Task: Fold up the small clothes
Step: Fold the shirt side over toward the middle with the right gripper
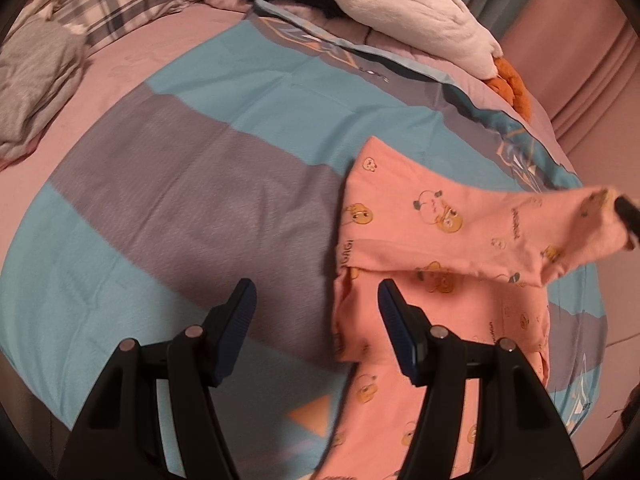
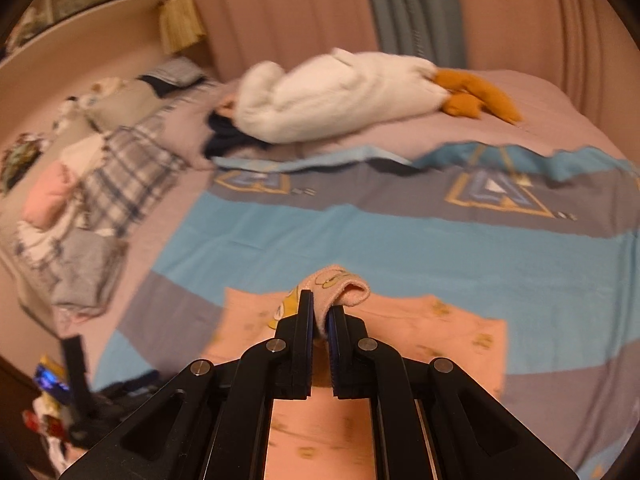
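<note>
Pink printed garment (image 1: 436,248) lies partly folded on the striped bedspread (image 1: 192,184) just right of the released, empty left claw (image 1: 316,300), while the right claw (image 2: 320,312) clenches one lifted edge mid-fold; remaining folds look undone.

Bed (image 2: 400,240) under blue-grey quilt, pink curtains (image 2: 280,12) behind, warm dim light.
</note>
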`<state>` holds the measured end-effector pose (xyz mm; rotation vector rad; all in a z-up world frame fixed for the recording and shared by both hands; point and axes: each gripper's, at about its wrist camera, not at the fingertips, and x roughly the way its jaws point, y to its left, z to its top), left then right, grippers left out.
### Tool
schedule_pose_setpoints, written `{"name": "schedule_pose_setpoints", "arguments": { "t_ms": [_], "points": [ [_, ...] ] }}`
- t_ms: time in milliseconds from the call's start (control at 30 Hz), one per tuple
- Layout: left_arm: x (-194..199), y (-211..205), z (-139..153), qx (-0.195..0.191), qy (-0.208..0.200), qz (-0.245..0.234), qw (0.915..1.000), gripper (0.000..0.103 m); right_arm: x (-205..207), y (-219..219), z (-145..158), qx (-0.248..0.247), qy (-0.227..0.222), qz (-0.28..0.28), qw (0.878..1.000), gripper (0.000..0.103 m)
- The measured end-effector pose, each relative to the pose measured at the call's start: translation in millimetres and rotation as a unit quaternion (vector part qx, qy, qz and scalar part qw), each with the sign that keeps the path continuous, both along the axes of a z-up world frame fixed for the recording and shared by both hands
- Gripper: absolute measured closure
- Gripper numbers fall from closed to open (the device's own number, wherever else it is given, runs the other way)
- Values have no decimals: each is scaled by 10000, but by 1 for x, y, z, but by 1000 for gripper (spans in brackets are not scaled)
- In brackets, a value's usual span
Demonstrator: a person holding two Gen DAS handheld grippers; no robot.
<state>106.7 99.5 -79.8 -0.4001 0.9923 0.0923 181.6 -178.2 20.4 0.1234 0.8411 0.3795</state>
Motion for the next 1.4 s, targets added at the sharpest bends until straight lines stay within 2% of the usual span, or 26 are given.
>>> {"name": "schedule_pose_setpoints", "arguments": {
  "t_ms": [200, 367, 567, 867, 1400],
  "points": [
    [22, -19, -9, 105, 178, -185, 9996, 41, 8, -28, -28, -313, 259, -374, 9985, 96],
    [32, -28, -16, 25, 253, -238, 9994, 41, 13, -44, -49, -597, 419, -616, 9954, 96],
    [40, -36, -29, 193, 465, -300, 9983, 40, 17, -58, -72, -856, 631, -830, 9909, 96],
    [41, -37, -41, 274, 626, -296, 9972, 39, 16, -76, -105, -894, 972, -1007, 9861, 96],
    [45, -44, -52, 475, 691, -330, 9959, 37, 13, -91, -139, -781, 1332, -1146, 9813, 96]
  ]
}}
